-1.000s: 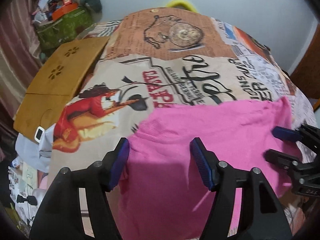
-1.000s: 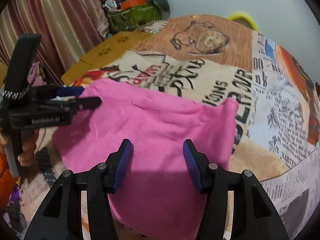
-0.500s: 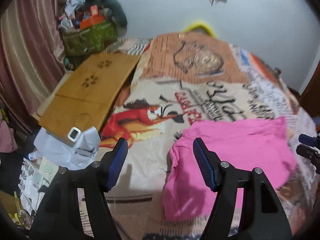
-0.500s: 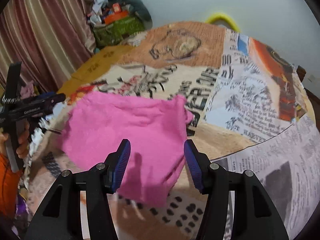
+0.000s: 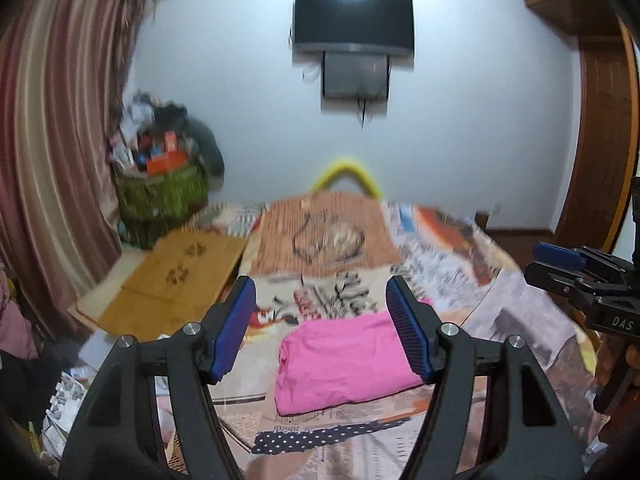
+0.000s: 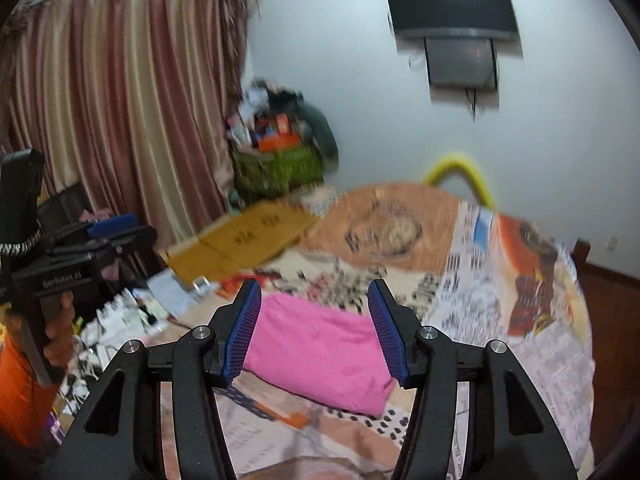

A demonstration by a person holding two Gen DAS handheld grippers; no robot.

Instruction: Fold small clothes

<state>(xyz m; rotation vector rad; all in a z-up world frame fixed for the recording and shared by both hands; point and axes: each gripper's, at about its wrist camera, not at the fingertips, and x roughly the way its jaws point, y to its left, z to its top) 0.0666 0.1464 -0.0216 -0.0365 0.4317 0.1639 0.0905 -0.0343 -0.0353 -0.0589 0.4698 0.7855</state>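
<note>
The left gripper (image 5: 320, 328) is held above the bed, pointing forward and somewhat downward; its blue pads (image 5: 234, 330) stand spread with nothing between them; the pink garment (image 5: 348, 356) seen in the gap lies far below on the bed, not touched. The right gripper (image 6: 314, 332) is posed much the same, its pads (image 6: 244, 328) apart and empty, a little narrower than the left pair.

The garment lies folded into a compact block on the patterned bedspread (image 5: 500, 280), near the bed's front edge; in the left view it sits at 6 o'clock from the watch print in the middle of the spread, and in the right view (image 6: 320, 352) at about 7 o'clock from that print.

The left view alone shows the right gripper from the side at 3 o'clock (image 5: 560, 268), its fingers apart, and a brown wooden frame (image 5: 600, 120) at the room's right edge. The right view alone shows the left gripper at 9 o'clock (image 6: 120, 232), gripped by a hand (image 6: 60, 332) above an orange sleeve (image 6: 20, 392); it also shows more of the striped curtain (image 6: 120, 100) and the small items littering the floor (image 6: 120, 320) beside the bed. Both views take in the wall-mounted screen (image 5: 354, 20), the cluttered green basket (image 5: 160, 192) and the flat cardboard (image 5: 168, 280); both are blurred.
</note>
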